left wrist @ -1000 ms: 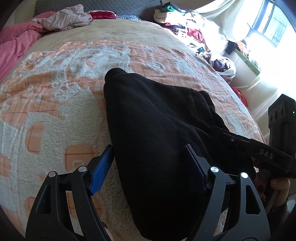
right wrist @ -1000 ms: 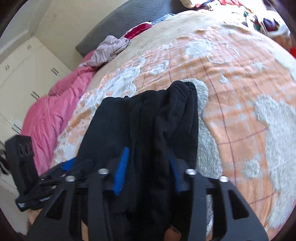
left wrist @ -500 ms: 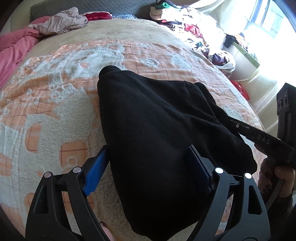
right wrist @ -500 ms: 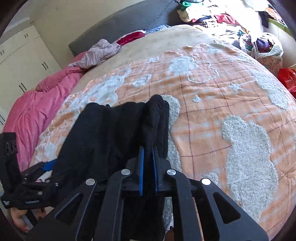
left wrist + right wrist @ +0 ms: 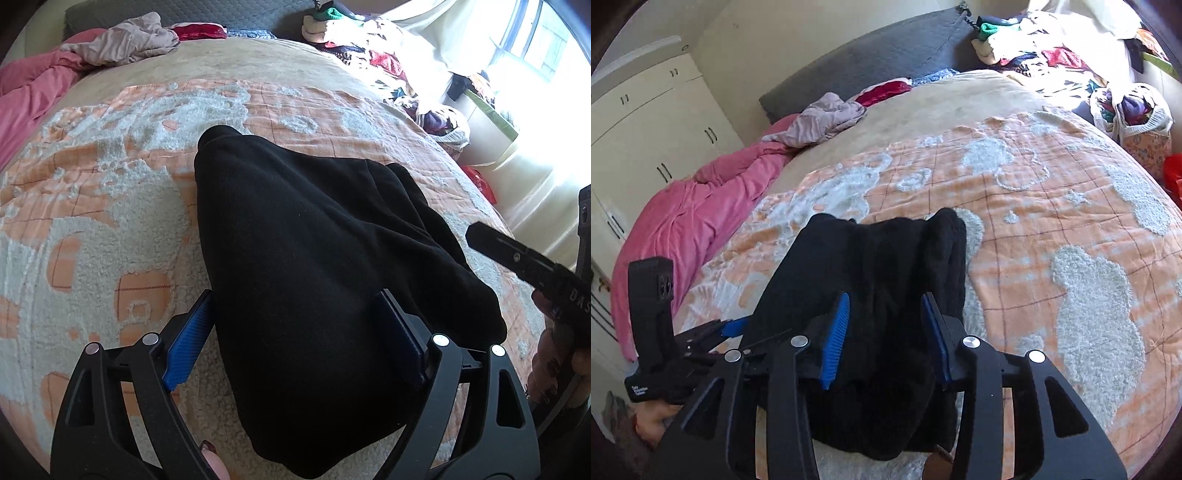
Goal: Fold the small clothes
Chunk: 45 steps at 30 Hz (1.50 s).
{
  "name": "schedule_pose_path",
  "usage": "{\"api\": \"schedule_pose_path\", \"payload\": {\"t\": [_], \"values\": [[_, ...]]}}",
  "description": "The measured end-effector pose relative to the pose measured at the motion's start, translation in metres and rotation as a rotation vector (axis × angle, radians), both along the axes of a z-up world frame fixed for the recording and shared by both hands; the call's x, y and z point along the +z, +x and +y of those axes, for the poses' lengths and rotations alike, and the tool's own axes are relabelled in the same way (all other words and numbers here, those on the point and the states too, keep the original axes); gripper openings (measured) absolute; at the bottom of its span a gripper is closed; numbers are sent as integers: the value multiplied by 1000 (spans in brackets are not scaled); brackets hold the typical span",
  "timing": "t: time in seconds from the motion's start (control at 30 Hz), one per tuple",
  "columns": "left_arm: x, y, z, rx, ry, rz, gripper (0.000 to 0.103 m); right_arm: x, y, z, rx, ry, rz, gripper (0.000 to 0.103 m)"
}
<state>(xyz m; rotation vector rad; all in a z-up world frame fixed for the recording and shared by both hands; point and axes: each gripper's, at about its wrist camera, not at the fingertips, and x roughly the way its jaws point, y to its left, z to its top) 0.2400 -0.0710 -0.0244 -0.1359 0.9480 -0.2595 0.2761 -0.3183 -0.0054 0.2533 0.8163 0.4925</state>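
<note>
While the left gripper stays spread wide around the near end of the black fleece garment, clamping nothing, the change sits further right: the right gripper, pinched shut on the cloth half a second ago, now has its jaws parted with the fabric loose between them. That release suggests the fold has been laid down. The garment lies bunched lengthwise on the orange-and-white blanket, so smoothing or another fold probably comes next.
</note>
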Motion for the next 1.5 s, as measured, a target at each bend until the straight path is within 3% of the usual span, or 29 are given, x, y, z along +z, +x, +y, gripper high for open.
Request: {"api": "schedule_pose_path", "payload": {"t": [0.13,0.17,0.27,0.57,0.9,1.03,1.13,1.2,1.27,1.3,1.37,1.5], "values": [[1,-5,0,-2,-15,5,80,-30,7,7,-48,-168,125,39],[0,-7,-1,-6,-20,7,80,-35,9,5,-68,-179,139,49],[2,-12,-2,-4,-11,-3,80,-35,7,-3,-93,-114,153,51],[8,-20,7,5,-44,-12,80,-8,-25,-9,-146,-49,-7,51],[9,-24,11,10,-62,-3,80,-8,-37,-15,-175,-61,-19,52],[13,-28,10,9,-49,-13,80,0,-45,-21,-194,-40,-51,64],[17,-32,11,13,-48,-20,80,7,-55,-25,-198,-12,-89,66],[20,-35,12,15,-41,-29,80,12,-64,-27,-216,-6,-124,75],[24,-38,13,19,-36,-40,88,16,-72,-28,-227,-10,-156,80],[27,-40,14,19,-38,-47,88,19,-76,-28,-230,-16,-169,80],[32,-43,15,19,-40,-56,90,23,-83,-27,-239,-25,-189,91],[43,-55,17,19,-34,-94,93,32,-105,-26,-252,-21,-247,96]]}}
